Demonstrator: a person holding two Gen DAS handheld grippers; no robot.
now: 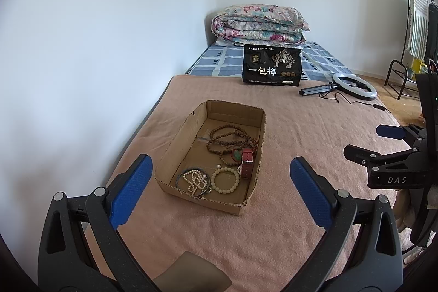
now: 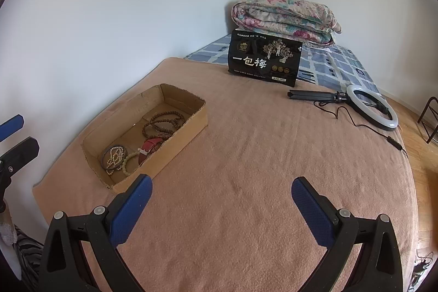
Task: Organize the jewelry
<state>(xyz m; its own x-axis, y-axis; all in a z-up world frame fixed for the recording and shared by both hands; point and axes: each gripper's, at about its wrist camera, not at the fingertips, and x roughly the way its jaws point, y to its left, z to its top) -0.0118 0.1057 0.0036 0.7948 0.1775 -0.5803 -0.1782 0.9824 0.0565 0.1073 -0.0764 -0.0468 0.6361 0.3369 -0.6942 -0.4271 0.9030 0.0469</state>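
Note:
A shallow cardboard box (image 1: 178, 133) (image 2: 180, 138) sits on the pink blanket. Inside lie a brown wooden bead necklace (image 1: 227, 140) (image 2: 164, 122), a red watch strap (image 1: 247, 162) (image 2: 149, 147), a pale green bead bracelet (image 1: 225, 179) (image 2: 128, 162), and a pearl strand on a dark bangle (image 1: 193, 179) (image 2: 113, 156). My left gripper (image 1: 220, 174) is open and empty, hovering just before the box. My right gripper (image 2: 221, 194) is open and empty, to the right of the box; it also shows at the right edge of the left wrist view (image 1: 366, 141).
The pink blanket (image 2: 273, 155) covers the bed. A black snack bag (image 1: 271, 64) (image 2: 264, 59) stands behind the box. A ring light on a tripod (image 1: 353, 86) (image 2: 372, 111) with a cable lies at back right. A folded floral quilt (image 1: 260, 25) (image 2: 287, 18) sits in the corner.

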